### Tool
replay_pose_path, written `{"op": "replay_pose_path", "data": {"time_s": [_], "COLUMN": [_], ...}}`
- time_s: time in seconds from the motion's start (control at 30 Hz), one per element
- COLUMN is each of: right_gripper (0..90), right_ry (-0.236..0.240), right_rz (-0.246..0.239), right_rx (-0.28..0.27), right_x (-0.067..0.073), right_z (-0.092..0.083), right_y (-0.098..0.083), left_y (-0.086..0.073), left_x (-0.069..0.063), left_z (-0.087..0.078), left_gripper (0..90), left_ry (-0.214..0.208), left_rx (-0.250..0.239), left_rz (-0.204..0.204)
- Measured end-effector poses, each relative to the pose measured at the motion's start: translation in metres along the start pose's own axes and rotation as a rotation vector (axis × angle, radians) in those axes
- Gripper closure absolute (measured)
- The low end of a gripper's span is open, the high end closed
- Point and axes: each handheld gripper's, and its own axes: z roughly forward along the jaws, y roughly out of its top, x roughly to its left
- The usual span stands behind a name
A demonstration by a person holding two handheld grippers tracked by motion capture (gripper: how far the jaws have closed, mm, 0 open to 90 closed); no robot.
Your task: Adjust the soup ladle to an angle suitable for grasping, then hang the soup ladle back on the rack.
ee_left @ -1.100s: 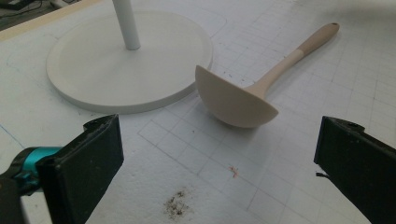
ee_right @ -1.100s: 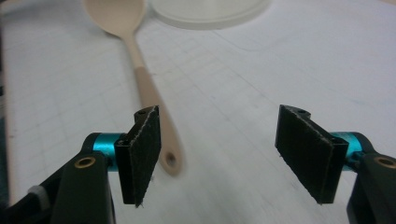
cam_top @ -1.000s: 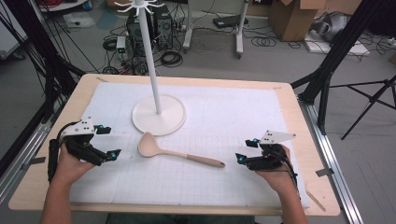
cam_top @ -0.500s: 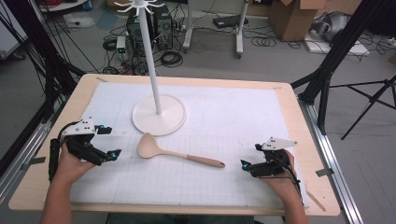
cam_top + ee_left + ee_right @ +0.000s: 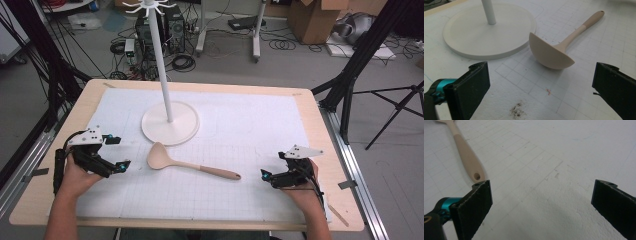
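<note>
Ladle [image 5: 466, 157] bowl cut off beyond right tool [image 5: 541, 202] frame

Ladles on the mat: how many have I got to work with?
1. The ladle lies flat on the white mat, bowl just in front of the stand's round base, handle pointing toward the right gripper. None looks hidden.

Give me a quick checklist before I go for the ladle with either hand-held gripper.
1. Right hand-held gripper open, jaws just opening, nothing between them: ok.
2. Left hand-held gripper open and empty: ok.
3. Ladle lying free on the mat, untouched: ok.
4. Ladle handle end pointing toward the right hand-held gripper, hanging hole visible: ok.
5. Stand upright, base apart from the ladle bowl: ok.
6. Stand hooks free: cannot tell.
</note>
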Motion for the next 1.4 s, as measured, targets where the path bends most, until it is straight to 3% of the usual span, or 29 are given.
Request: {"op": "replay_pose_path", "data": {"time_s": [0.6, 0.83, 1.13, 1.4], "right_gripper": [2.5, 2.6, 2.8, 2.9], "right_ry": [-0.008, -0.001, -0.002, 0.006], "right_rz": [0.007, 0.007, 0.015, 0.019], "right_rx": [0.009, 0.008, 0.017, 0.02], "right_x": [-0.003, -0.005, -0.009, -0.011], "right_z": [-0.004, -0.005, -0.006, -0.006], "right_y": [-0.003, -0.004, -0.008, -0.009], "left_y": [0.011, 0.018, 0.06, 0.096], "left_x": [-0.008, -0.013, -0.034, -0.051], "left_z": [0.003, 0.009, 0.043, 0.09], "left_gripper": [1.7, 1.7, 1.7, 1.7], "left_ry": [-0.022, -0.042, -0.112, -0.204], "left_rx": [-0.016, 0.007, 0.081, 0.179], "left_rz": [0.031, 0.056, 0.156, 0.228]}}
